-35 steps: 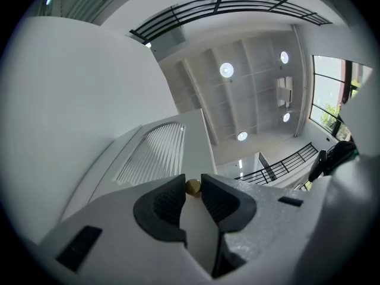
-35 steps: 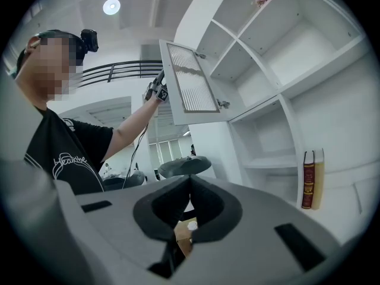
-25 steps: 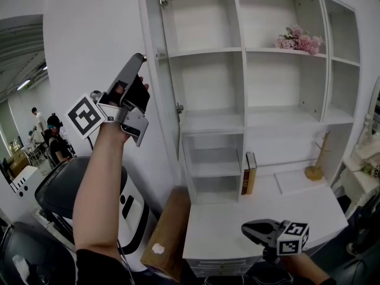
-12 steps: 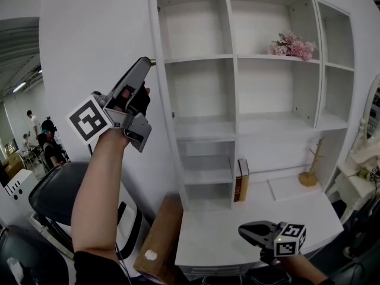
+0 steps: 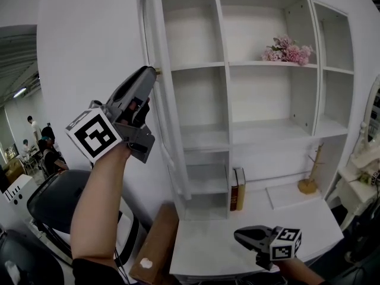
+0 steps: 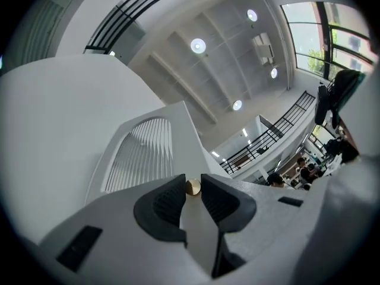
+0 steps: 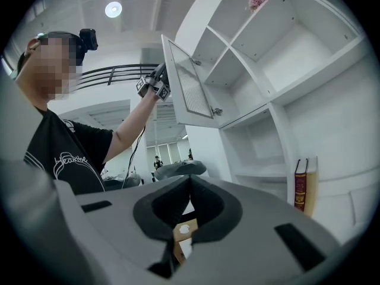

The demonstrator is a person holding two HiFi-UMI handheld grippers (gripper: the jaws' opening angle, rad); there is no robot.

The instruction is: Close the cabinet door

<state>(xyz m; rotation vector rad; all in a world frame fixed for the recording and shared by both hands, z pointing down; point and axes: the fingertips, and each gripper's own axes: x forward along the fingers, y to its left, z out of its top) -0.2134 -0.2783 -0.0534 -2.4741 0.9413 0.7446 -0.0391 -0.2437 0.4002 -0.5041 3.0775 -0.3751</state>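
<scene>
The small brass knob (image 6: 193, 186) of the cabinet door (image 7: 189, 91) is being pinched between the jaw tips of the left gripper (image 5: 152, 71), the half-open door panel being seen just beyond them. The right gripper (image 7: 189, 178) is being held with its jaws pressed together on nothing, the white shelving (image 7: 261, 70) lying well beyond them, to their right.

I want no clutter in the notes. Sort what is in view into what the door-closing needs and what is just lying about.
For the job: cabinet door, open; its gold knob, pinched by the left gripper.

Lying about: pink flowers, two books, wooden stand, cardboard box; right gripper, shut and empty.
</scene>
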